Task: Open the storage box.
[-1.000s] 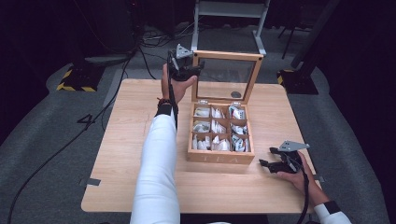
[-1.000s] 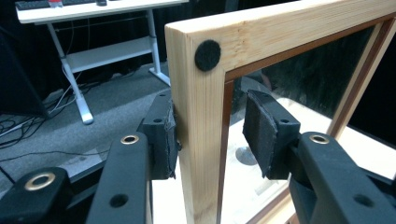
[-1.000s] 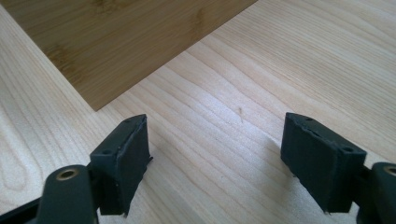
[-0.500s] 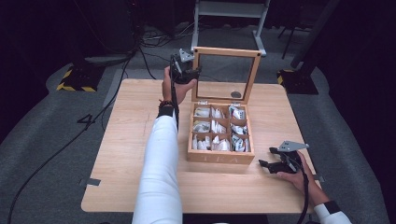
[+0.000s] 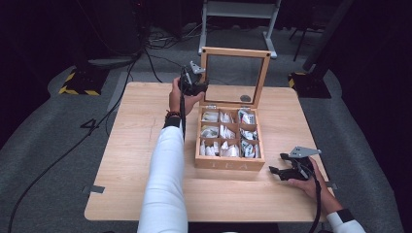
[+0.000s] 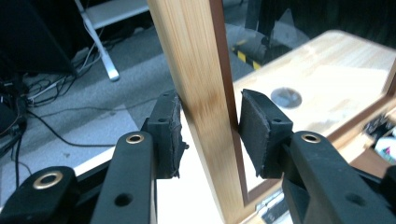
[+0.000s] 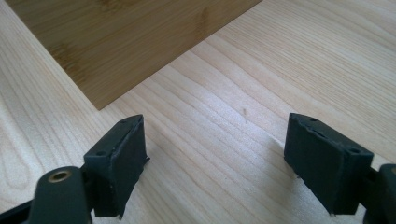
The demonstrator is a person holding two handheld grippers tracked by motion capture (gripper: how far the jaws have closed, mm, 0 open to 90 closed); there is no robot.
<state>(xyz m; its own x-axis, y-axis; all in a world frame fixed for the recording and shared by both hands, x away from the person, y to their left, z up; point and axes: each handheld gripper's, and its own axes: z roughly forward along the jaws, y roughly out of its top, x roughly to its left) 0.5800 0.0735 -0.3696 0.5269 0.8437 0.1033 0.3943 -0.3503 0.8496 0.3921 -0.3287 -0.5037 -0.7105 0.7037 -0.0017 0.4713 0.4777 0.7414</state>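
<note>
Standing upright at the far edge of the wooden tea box point(image 5: 230, 164), the glass-paned lid point(image 5: 235, 52) is gripped by its left frame post. In the left gripper view that wooden post point(image 6: 205, 107) is seen between the two black pads point(image 6: 170, 133), which are closed against it from either side; the jaws have just been closing on it, and the left gripper point(image 5: 193, 85) is thus shut on the lid's frame. In the high view this gripper is seen at the lid's left post, above the box's rear left corner, with its cable trailed down along a white sleeve point(image 5: 165, 184).

The box is placed near the middle of the light wooden table point(image 5: 126, 174), slightly toward the right. Nine compartments are shown inside it, filled with small white packets point(image 5: 227, 132). A dark round spot point(image 5: 245, 98) on the table is visible through the glass pane.

The right gripper point(image 5: 284, 171) is held low over the table, just beside the box's front right corner but apart from it. In the right gripper view its jaws are spread wide with nothing between them; bare tabletop lies beneath, and a side of the box point(image 7: 116, 37) is seen ahead.
</note>
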